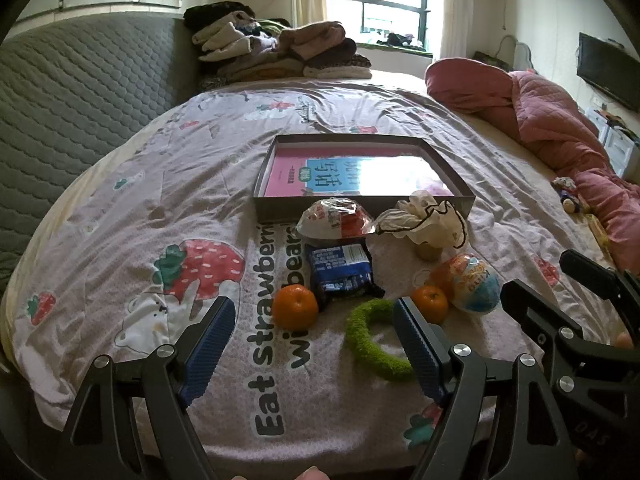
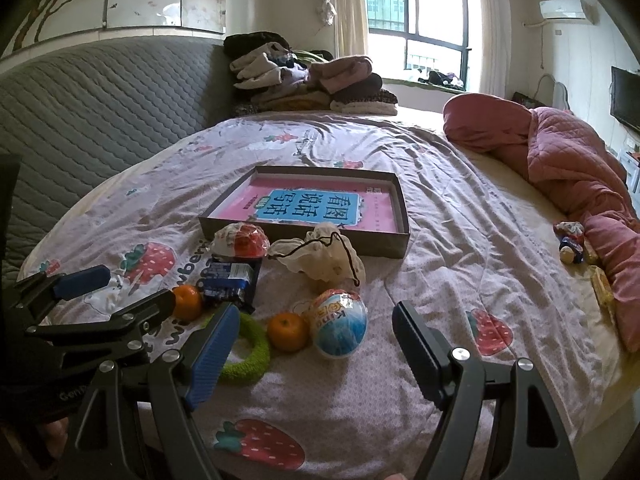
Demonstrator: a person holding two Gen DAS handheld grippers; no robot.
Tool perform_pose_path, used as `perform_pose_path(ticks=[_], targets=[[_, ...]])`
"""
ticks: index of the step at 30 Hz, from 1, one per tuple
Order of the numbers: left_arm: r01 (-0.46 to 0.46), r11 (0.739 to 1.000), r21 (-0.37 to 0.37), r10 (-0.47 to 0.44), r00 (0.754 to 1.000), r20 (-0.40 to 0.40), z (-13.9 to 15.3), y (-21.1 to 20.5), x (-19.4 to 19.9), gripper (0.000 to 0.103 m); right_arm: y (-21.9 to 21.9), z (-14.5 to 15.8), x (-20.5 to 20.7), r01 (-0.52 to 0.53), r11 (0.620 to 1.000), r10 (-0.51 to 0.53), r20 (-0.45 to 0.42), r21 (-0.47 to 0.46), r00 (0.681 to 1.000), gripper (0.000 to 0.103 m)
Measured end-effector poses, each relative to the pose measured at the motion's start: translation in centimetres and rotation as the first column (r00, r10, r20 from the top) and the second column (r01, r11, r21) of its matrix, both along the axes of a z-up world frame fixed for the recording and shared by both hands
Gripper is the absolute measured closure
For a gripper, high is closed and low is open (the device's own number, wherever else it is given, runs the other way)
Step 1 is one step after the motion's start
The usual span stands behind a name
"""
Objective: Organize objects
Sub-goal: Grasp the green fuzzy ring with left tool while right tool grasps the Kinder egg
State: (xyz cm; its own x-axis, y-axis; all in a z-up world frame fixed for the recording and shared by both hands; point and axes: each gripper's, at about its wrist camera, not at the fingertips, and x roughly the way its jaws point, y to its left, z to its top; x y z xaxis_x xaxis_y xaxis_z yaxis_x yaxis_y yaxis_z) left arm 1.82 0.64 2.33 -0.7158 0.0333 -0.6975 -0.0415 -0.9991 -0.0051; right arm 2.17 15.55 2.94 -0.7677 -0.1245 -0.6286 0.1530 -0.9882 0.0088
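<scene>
Currently, left wrist view: left tool [image 1: 310,330] spread wide, empty, over bed [image 1: 120,200]. Between its fingers: orange [image 1: 295,306], green ring [image 1: 374,338]; blue packet [image 1: 342,270] just beyond; shallow box [image 1: 362,170] holding pink book farther back.
Right wrist view: right tool [image 2: 316,338] spread wide, empty. Second orange [image 2: 288,331] touching foil egg [image 2: 340,322] between fingers; drawstring pouch [image 2: 320,258] just before box.

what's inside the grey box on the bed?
The grey box holds a pink book with a blue title panel lying flat, filling most of the floor. Nothing else shows inside. Anything under the book, and the strip behind the near wall, is hidden.
</scene>
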Motion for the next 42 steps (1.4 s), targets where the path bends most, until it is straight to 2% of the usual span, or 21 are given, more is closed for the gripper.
perform_pose_path(ticks=[21,42], targets=[[0.004,1.000,-0.001,-0.004,0.999,0.036,-0.9,0.1,0.0,0.021,0.3,-0.7,0.0,0.001,1.000,-0.001,0.028,0.015,1.000,0.025],[0.020,1.000,0.009,-0.021,0.992,0.121,-3.3,0.2,-0.6,0.021,1.1,-2.7,-0.1,0.004,1.000,-0.006,0.078,0.027,0.997,0.025]])
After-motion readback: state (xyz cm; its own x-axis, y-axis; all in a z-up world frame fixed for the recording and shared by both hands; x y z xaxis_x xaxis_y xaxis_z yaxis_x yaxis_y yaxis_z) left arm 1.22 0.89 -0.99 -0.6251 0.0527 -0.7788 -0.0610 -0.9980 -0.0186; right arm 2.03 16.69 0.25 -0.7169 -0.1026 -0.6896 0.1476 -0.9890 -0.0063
